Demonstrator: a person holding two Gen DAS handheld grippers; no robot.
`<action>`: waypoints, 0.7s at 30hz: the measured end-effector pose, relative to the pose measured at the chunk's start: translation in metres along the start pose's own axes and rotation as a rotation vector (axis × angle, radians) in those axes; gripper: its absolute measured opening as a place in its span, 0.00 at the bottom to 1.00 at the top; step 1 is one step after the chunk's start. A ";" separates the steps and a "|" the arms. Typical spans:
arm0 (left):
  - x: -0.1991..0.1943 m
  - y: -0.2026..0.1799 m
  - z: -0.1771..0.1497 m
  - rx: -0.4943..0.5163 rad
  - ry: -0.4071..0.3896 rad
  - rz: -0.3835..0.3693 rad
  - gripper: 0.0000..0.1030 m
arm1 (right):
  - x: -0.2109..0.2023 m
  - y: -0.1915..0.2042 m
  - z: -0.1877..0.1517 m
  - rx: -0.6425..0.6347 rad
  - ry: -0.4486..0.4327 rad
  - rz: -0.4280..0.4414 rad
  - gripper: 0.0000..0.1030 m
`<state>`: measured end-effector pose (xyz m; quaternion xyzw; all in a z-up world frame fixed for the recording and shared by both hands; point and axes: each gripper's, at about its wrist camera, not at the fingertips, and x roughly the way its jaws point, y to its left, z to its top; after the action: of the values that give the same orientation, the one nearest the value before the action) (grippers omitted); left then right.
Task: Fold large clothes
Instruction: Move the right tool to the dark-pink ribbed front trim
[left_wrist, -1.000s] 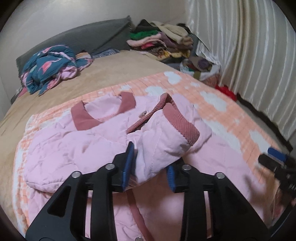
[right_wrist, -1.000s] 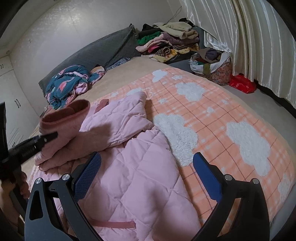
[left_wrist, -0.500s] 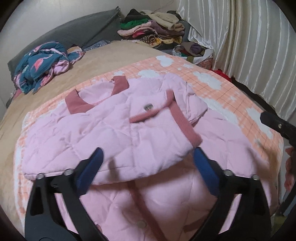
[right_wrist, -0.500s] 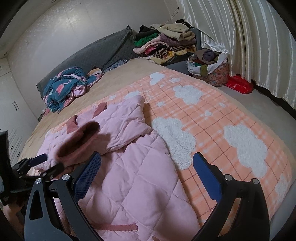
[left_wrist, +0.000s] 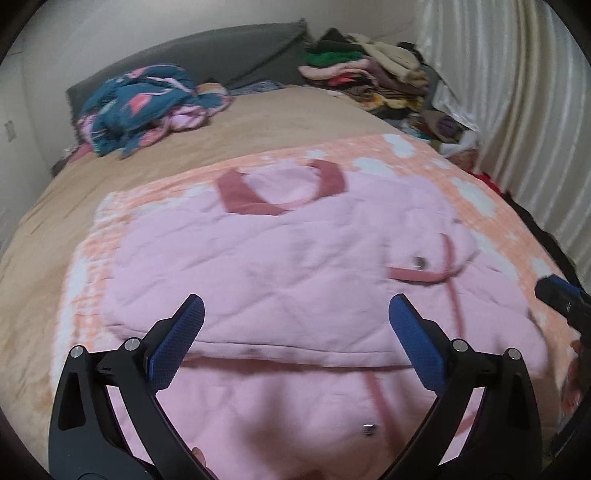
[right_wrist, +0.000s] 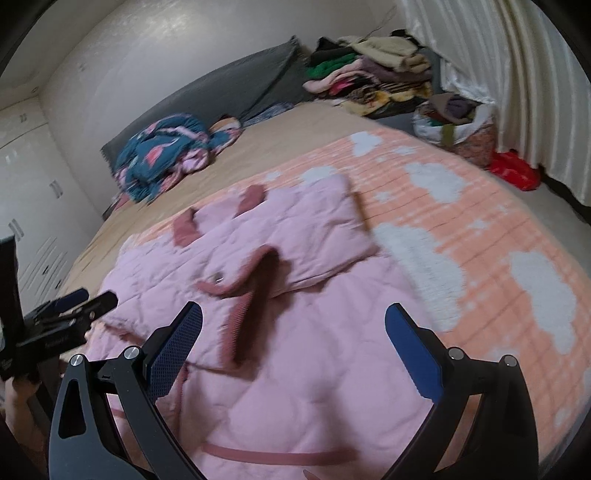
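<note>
A pink quilted jacket (left_wrist: 280, 266) with dark pink trim lies on the orange cloud-pattern blanket (left_wrist: 476, 195), its sleeve folded across the body. It also shows in the right wrist view (right_wrist: 295, 314). My left gripper (left_wrist: 295, 332) is open and empty just above the jacket's near part. My right gripper (right_wrist: 291, 336) is open and empty above the jacket's lower part. The left gripper also shows at the left edge of the right wrist view (right_wrist: 85, 299). The right gripper's tip shows at the right edge of the left wrist view (left_wrist: 557, 291).
A blue patterned bundle (left_wrist: 144, 107) lies near the grey headboard cushion (left_wrist: 221, 55). A pile of clothes (right_wrist: 373, 74) sits at the far right corner, a filled bag (right_wrist: 458, 125) and red bag (right_wrist: 513, 170) on the floor by the curtain (right_wrist: 517, 74).
My left gripper let go of the folded sleeve, opened and drew back. The sleeve now lies flat across the jacket. The right gripper stayed open and shifted slightly.
</note>
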<state>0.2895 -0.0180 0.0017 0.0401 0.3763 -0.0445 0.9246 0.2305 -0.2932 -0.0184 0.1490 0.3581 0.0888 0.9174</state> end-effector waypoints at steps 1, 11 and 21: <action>0.000 0.006 0.000 -0.007 -0.003 0.014 0.91 | 0.006 0.006 -0.001 -0.005 0.013 0.013 0.96; 0.009 0.052 -0.011 -0.075 -0.007 0.093 0.91 | 0.058 0.037 -0.018 0.028 0.120 0.072 0.96; 0.027 0.075 -0.020 -0.114 -0.002 0.103 0.91 | 0.089 0.045 -0.023 0.070 0.149 0.105 0.92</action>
<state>0.3031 0.0568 -0.0281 0.0066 0.3745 0.0243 0.9269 0.2767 -0.2224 -0.0753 0.1927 0.4199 0.1351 0.8765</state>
